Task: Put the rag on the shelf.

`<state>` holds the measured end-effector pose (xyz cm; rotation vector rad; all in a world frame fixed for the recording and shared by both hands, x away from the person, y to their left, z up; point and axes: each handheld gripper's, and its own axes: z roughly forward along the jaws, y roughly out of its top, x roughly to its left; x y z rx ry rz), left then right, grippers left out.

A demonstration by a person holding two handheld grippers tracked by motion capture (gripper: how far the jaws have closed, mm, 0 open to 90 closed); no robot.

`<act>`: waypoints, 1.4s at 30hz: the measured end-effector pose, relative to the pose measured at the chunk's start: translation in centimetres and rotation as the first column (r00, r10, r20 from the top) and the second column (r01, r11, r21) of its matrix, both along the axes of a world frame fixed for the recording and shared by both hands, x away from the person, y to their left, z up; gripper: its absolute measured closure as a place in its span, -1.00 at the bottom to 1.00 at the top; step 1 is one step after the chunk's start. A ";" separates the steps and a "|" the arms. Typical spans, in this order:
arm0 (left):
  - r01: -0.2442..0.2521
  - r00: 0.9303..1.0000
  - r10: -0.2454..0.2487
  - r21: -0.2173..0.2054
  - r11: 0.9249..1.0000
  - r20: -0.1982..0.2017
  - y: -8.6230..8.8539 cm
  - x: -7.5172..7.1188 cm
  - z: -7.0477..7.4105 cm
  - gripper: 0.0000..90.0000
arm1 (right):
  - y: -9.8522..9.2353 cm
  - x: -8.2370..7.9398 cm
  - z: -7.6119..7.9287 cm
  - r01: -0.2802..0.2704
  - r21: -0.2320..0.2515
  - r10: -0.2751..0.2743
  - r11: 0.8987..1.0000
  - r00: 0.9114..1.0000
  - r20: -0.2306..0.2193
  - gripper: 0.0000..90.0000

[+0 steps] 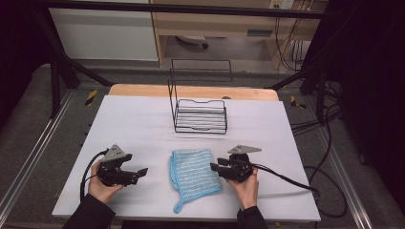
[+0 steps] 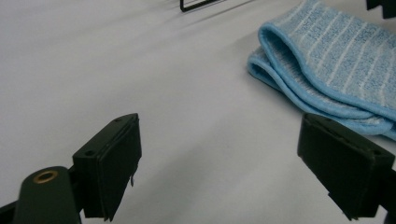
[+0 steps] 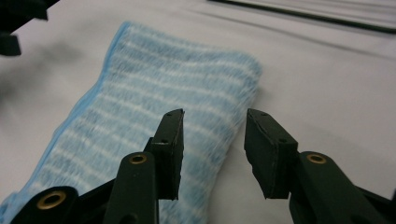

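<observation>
Two dark-sleeved forearms are entering at the near table edge, each hand holding a black two-jaw gripper.

Left gripper (image 1: 139,172): sitting well to the left of the folded light-blue striped cloth (image 1: 193,174), pointing toward it, clear of its edge. Its jaws are standing wide apart with nothing between them; in the left gripper view (image 2: 233,165) only bare white surface is lying in the gap, and the cloth (image 2: 336,60) is showing its rounded fold and bright blue piping beyond the far jaw.

Right gripper (image 1: 213,167): resting at the cloth's right edge, pointing left, its tips appearing to touch or overhang the hem. In the right gripper view (image 3: 214,151) the jaws are parted by a moderate gap, straddling the cloth's (image 3: 154,107) near edge, closed on nothing; one jaw is lying over the fabric, the other over bare table.

Cloth: lying flat, folded, with a small hanging loop at the corner toward the person, near the middle of the white-covered table (image 1: 119,124).

Black wire rack (image 1: 199,114): standing behind the cloth, well apart from it, with a tall upright back frame.

Wooden board edge (image 1: 143,90): showing behind the rack.
</observation>
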<state>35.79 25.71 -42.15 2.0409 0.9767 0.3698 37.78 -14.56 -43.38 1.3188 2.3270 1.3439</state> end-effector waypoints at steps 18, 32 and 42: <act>0.005 1.000 -0.005 0.005 1.000 -0.011 0.0 0.2 -0.2 -0.69 | 1.9 3.7 -1.7 -0.013 -0.025 0.012 1.000 0.999 -0.044 0.88; 0.011 1.000 -0.011 0.011 1.000 -0.017 -0.3 0.2 -0.3 -0.69 | 0.9 2.0 -0.8 0.082 -0.136 -0.083 0.987 0.996 -0.007 0.84; 0.023 1.000 -0.023 0.001 1.000 -0.015 -1.2 0.4 0.6 -0.71 | -0.9 2.0 0.4 0.027 -0.038 -0.025 0.999 0.998 0.060 0.10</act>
